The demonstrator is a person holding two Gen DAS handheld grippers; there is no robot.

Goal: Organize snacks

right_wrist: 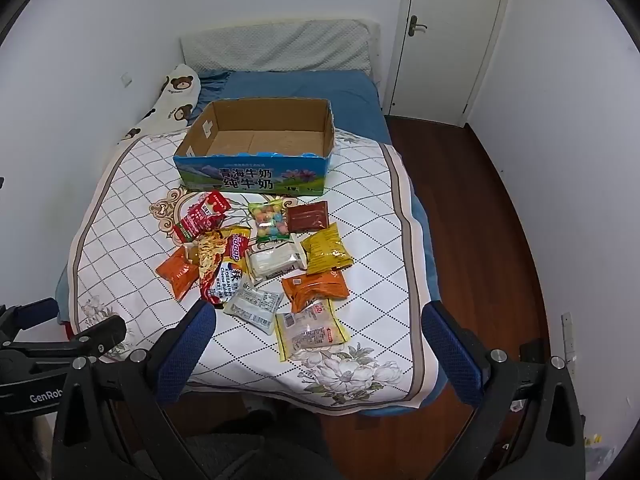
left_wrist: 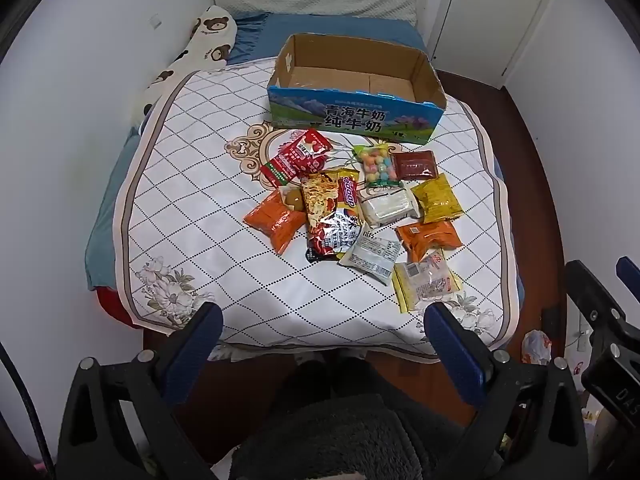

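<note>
Down at the bottom of each view, the left claw and right claw hang spread wide, grasping nothing. Beyond them, mid-frame, snack packets lie heaped on the bed's quilt. Higher up sits the empty cardboard box, just behind the heap.

Bright wrappers lay on a pale quilted cover with a blue-printed box.

The bedcover was white with a dark dotted diamond grid, a tan border and grey flowers. The box was brown cardboard inside, with a blue and green landscape print outside. The packets were red, orange, yellow, dark red and white. One clear bag showed pastel multicoloured balls. The sheet was blue. The pillow was cream with brown bears. The gripper pads were dark blue.
</note>
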